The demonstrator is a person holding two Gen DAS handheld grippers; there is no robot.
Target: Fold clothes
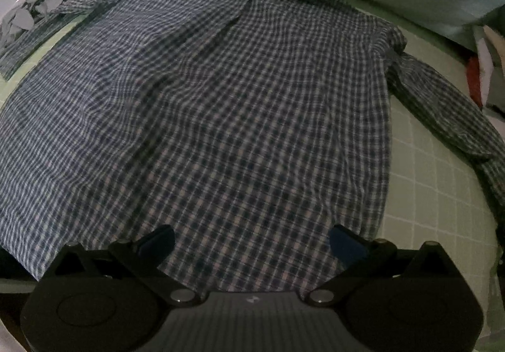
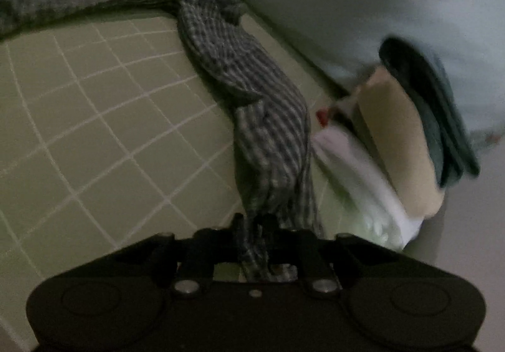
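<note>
Right wrist view shows the right tongs [image 2: 255, 225] at 6 o'clock, pressed together on the end of the plaid shirt's sleeve [image 2: 268, 131], which is bunched between the fingers and runs up toward 12 o'clock across the green grid mat [image 2: 94, 115]. Just beside the sleeve, at 3 o'clock, sits a blurred stack of folded cloths [image 2: 407, 137]: white at the bottom, tan in the middle, dark teal on top. A pale sheet [image 2: 331, 4] fills the far side from 12 to 2 o'clock. Left wrist view shows the left tongs [image 1: 252, 241] at 6 o'clock, spread wide and holding nothing, their blue-padded fingertips [image 1: 347, 244] poised over the hem of the plaid shirt [image 1: 221, 99]. The shirt lies flat on the mat, hem at 6 o'clock and collar at 12 o'clock. One sleeve stretches out toward 10 o'clock; the other trails along the edge toward 4 o'clock. Grey scraps [image 1: 28, 14] lie at 10 o'clock, touching the far sleeve's end.
</note>
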